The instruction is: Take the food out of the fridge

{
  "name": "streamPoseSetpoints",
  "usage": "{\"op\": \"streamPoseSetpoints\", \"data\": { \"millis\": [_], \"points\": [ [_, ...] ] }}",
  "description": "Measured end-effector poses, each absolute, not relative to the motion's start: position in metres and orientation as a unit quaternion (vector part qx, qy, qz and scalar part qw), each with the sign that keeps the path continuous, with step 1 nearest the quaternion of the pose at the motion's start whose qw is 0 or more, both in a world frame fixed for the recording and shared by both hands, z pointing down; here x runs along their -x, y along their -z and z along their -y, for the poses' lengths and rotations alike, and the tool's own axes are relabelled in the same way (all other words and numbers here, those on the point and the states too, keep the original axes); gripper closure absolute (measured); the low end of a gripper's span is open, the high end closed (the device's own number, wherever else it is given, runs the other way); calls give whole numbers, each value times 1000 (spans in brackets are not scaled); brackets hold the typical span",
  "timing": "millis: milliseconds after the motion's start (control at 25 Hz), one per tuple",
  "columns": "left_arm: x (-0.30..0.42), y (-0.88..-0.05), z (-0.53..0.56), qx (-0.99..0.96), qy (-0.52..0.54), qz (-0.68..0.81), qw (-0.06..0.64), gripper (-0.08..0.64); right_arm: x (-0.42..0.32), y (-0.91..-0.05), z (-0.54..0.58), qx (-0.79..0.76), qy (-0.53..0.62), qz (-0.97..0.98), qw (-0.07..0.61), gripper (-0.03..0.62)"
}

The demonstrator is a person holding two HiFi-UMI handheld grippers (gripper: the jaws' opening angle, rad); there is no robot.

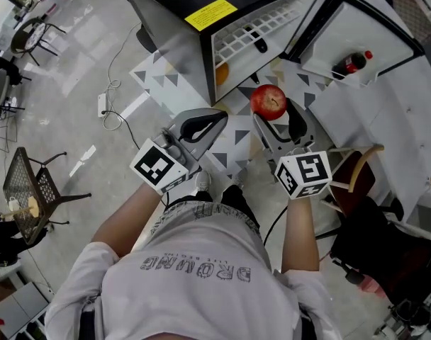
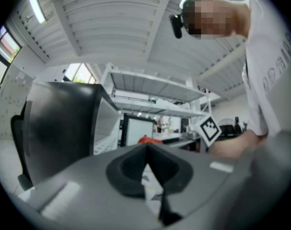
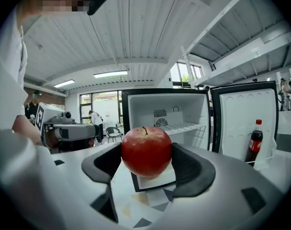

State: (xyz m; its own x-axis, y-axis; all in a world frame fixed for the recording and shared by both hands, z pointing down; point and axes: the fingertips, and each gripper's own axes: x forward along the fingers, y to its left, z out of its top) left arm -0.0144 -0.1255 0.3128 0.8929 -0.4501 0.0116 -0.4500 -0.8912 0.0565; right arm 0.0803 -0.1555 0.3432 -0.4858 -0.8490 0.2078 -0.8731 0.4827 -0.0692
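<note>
A red apple [image 1: 269, 102] [image 3: 146, 151] is clamped between the dark pads of my right gripper [image 1: 278, 119] [image 3: 148, 163], which is shut on it in front of the open fridge [image 1: 258, 30] [image 3: 164, 116]. The fridge's wire shelf [image 3: 184, 127] looks bare. Something orange [image 1: 221, 73] lies low inside the fridge. A cola bottle [image 1: 350, 64] [image 3: 253, 142] stands in the open door's rack. To the left of the apple my left gripper [image 1: 214, 120] [image 2: 146, 169] is shut with nothing in it. The apple's top [image 2: 148, 139] shows past its jaws.
A black fridge side wall [image 2: 64, 128] rises left of the left gripper. On the floor lie a white power strip with a cable [image 1: 102, 105] and a mesh chair [image 1: 31, 186] at the left. A wooden chair [image 1: 357, 172] stands close at the right.
</note>
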Motion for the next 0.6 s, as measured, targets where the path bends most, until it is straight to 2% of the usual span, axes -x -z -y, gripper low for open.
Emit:
{"op": "streamPoseSetpoints", "data": {
  "millis": [600],
  "points": [
    [30,-316,128,-971,6,236,32,552,-82,-325,124,-516,-88,850,53,287]
  ]
}}
